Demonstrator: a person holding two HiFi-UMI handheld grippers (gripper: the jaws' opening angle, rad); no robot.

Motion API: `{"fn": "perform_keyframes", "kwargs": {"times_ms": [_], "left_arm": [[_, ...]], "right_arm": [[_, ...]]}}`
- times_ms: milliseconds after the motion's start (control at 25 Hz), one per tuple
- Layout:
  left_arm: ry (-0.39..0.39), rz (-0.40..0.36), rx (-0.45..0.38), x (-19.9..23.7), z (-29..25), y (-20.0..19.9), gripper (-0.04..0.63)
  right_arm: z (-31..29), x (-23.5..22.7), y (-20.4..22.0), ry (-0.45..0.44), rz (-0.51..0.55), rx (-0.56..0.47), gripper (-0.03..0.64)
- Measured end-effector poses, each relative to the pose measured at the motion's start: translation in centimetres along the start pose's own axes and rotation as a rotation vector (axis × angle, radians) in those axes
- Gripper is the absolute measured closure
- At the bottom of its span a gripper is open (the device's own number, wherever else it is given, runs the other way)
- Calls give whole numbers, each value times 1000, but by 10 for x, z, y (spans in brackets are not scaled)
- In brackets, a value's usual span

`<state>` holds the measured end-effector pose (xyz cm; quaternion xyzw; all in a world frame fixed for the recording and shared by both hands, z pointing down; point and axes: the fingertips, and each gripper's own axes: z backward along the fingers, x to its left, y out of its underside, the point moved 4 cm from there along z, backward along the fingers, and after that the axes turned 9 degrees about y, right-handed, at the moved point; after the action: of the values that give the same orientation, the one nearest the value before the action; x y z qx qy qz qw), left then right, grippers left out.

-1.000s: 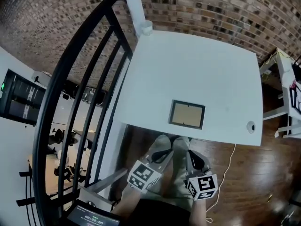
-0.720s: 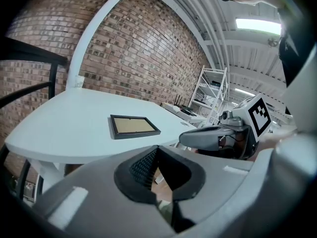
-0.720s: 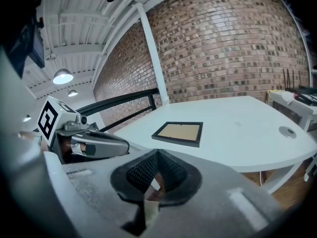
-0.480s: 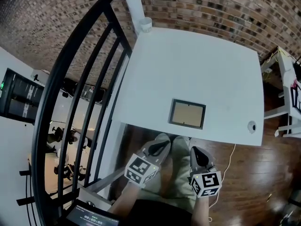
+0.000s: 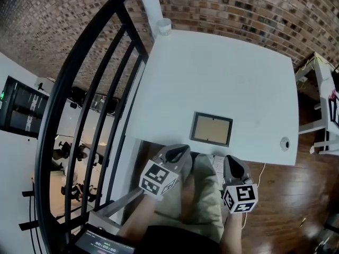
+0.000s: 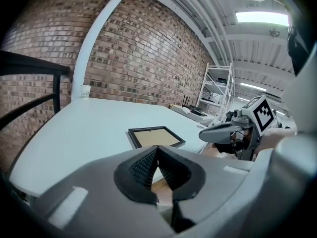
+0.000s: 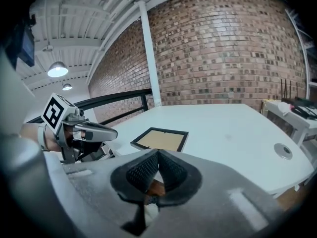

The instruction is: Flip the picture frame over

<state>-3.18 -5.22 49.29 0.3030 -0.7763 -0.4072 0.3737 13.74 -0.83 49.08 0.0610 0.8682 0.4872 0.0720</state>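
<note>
Our left gripper (image 5: 179,152) and right gripper (image 5: 233,164) are pressed together, empty; we should spread 1 before reaching the picture frame (image 5: 211,129).

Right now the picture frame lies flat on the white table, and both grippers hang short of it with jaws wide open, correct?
Not open: the left gripper and right gripper are both shut, empty, as each gripper view shows. The rest stands: the picture frame lies flat on the white table, grippers short of it.
</note>
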Motion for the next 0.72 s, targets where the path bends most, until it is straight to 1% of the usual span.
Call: {"fn": "perform_keyframes", "kwargs": {"times_ms": [120, 160, 400, 480, 560, 720], "left_arm": [[-7, -5, 7, 8, -3, -1, 584], [-13, -7, 12, 12, -2, 0, 573], [-71, 1, 40, 38, 9, 8, 568], [-81, 3, 51, 43, 11, 9, 562], [-85, 4, 62, 46, 11, 11, 549], [-68, 1, 91, 46, 2, 13, 533]], "right_arm": [[-4, -11, 1, 16, 4, 8, 624], [-4, -15, 2, 23, 5, 12, 624], [-5, -45, 12, 70, -8, 42, 615], [-6, -49, 14, 70, -10, 53, 595], [-8, -50, 16, 69, -6, 61, 592], [-16, -45, 17, 45, 8, 86, 572]]}}
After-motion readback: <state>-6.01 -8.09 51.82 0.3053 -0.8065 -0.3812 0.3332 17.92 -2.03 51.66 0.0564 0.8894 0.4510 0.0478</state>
